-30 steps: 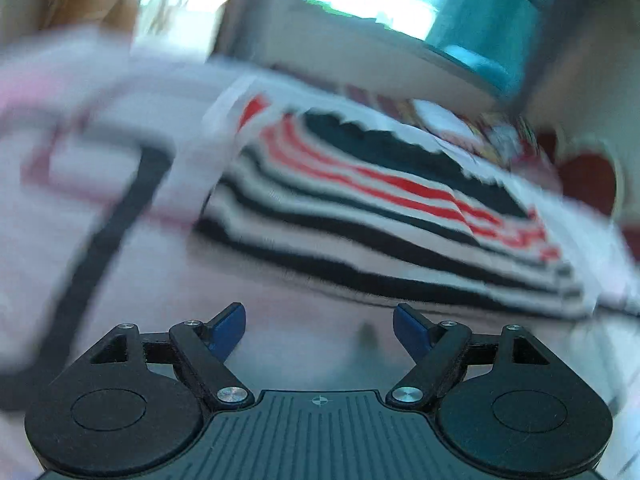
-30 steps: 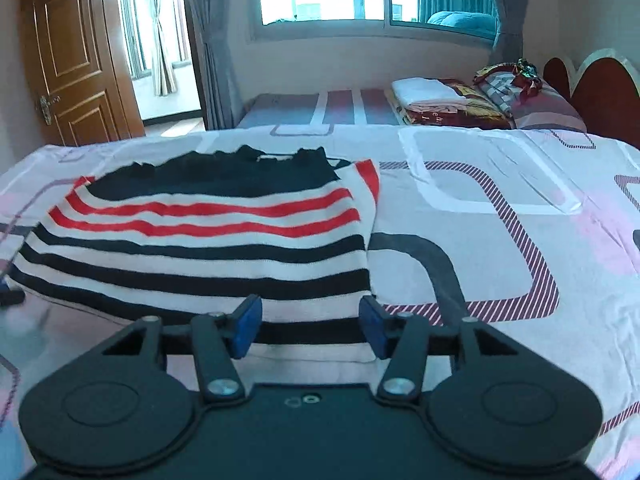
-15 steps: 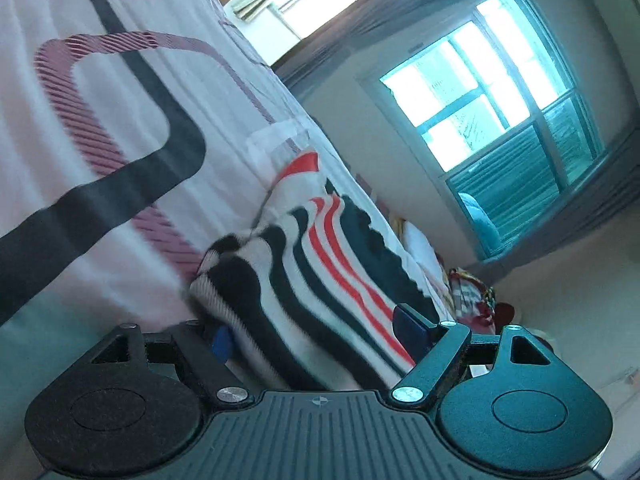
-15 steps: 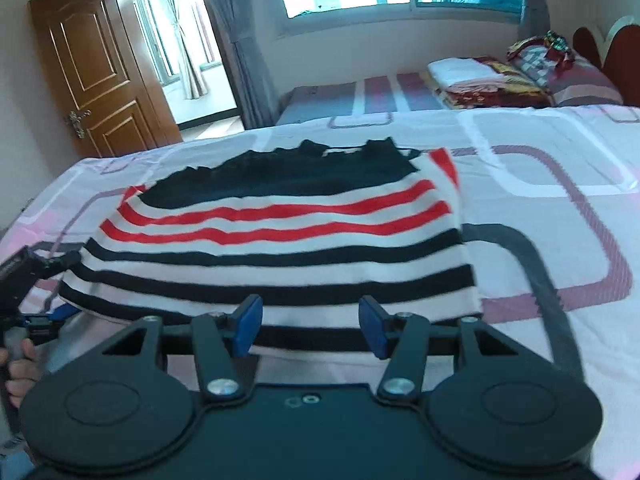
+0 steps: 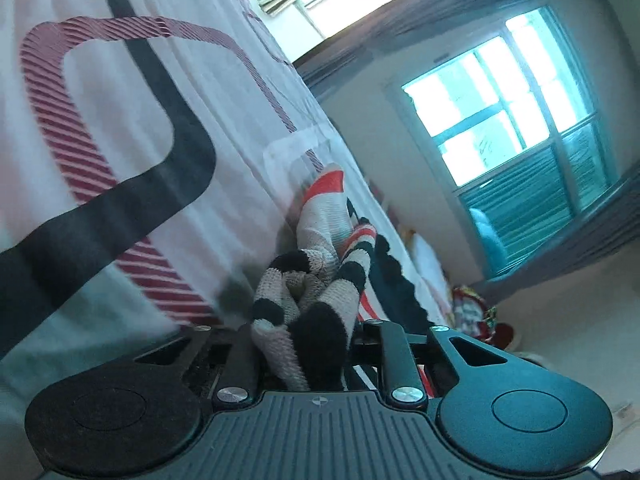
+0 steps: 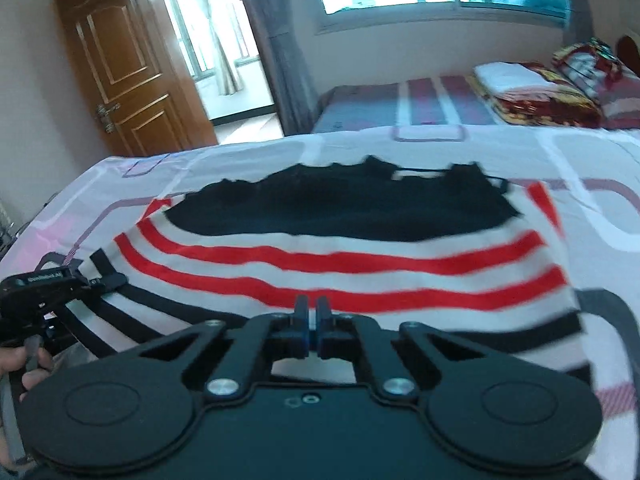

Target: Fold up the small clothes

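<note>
Two grippers at the near hem of a striped knit top spread on the bed.

Left gripper point(image 5: 308, 344) has just closed, bunching the ribbed black, white and red knit top point(image 6: 344, 256) between its pads. Right gripper point(image 6: 312, 330) has just closed, fingers together at the hem; fabric between them cannot be told. Only the right view shows the top flat on the patterned cotton bedsheet point(image 6: 600, 160) and a hand point(image 6: 24, 368) holding the left tool.

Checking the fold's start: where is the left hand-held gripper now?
In the right wrist view, the left hand-held gripper sits at the far left, at the striped sweater's near left corner.
</note>
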A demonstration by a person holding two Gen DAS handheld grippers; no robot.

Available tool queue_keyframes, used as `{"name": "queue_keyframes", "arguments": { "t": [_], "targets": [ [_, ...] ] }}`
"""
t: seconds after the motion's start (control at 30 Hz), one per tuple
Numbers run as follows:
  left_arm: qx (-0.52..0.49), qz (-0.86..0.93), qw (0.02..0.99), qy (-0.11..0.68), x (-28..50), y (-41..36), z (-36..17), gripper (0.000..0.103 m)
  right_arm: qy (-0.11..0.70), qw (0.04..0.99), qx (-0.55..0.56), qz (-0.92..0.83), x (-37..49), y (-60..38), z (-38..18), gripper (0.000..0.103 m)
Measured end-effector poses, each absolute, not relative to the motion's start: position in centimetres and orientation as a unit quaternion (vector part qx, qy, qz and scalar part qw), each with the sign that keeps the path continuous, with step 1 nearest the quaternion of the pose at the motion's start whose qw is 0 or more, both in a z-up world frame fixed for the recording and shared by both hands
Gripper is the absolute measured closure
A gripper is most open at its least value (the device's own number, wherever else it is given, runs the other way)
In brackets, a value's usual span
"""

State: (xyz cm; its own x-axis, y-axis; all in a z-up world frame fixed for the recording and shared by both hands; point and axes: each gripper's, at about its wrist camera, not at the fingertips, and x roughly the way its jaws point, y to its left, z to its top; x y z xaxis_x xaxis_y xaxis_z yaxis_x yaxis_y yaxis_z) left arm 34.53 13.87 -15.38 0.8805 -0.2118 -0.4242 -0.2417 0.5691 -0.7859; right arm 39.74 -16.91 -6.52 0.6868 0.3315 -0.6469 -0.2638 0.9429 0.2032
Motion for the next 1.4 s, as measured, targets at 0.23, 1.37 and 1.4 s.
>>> {"name": "queue_keyframes", "arguments": {
  "t": [0.23,1.37,1.4],
  "targets": [
    [-0.458,-0.002,0.851,0.257,35.3,14.7,-16.5,0.084,0.386,0.907,0.025,0.165,41.1,-15.6,-9.1,0.103],
    [-0.121,-0.249,0.913,0.300,39.3,-7.3,-0.5,0.019,0.260,0.874,0.405,0.064,30.3,-38.2,-5.1,0.029],
    [-0.141,-0.223,0.919,0.293,39.8,-5.1,-0.6,0.019,0.270,0.865,0.415,0.087,30.9,-37.5,-5.5,0.029]
  ]
}}
